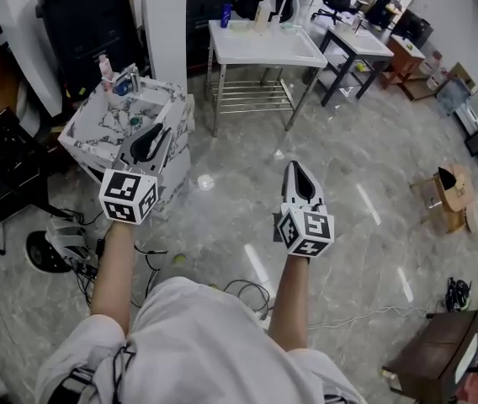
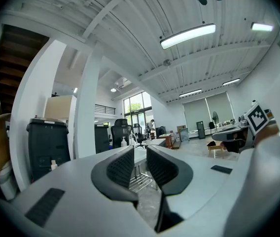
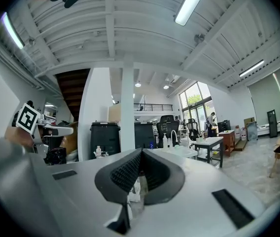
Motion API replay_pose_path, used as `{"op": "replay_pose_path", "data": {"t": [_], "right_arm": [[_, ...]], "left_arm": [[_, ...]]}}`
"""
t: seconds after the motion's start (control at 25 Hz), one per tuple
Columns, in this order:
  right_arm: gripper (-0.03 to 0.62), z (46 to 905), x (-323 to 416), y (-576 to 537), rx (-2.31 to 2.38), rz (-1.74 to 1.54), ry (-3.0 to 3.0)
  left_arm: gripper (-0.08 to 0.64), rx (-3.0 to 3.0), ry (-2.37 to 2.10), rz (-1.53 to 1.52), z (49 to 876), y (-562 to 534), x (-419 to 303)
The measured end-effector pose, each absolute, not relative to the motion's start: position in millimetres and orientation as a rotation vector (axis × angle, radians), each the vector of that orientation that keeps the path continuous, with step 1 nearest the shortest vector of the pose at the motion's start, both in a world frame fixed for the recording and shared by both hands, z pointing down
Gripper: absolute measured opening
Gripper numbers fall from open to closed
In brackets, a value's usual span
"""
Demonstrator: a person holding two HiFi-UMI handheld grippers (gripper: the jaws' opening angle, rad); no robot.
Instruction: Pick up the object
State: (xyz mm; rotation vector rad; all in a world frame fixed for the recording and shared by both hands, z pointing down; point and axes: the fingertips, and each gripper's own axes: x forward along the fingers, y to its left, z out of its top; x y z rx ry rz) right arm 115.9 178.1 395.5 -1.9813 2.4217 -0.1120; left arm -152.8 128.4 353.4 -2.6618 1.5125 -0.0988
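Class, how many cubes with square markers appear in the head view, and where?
2. One cube sits behind the left tongs, beside the marbled counter. The other cube sits behind the right tongs, above the floor. None appears hidden.

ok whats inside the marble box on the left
In the marble box, small bottles stand at the far corner. The left claw covers the near part, so anything there is hidden.

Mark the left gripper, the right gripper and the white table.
left gripper (image 1: 152, 135): head view, between its slightly parted fingertips.
right gripper (image 1: 294, 168): head view, at its closed fingertips.
white table (image 1: 264, 50): head view, bare tabletop.
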Motion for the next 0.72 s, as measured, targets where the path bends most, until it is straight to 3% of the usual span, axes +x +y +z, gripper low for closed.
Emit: {"op": "replay_pose_path", "data": {"t": [0.72], "right_arm": [[0.006,417.1,143.9,-15.5,-1.991,-0.169,2.407]], "left_arm": [[0.080,-2.696,1.486,-0.130,374.3,-67.4,-122.4]]}}
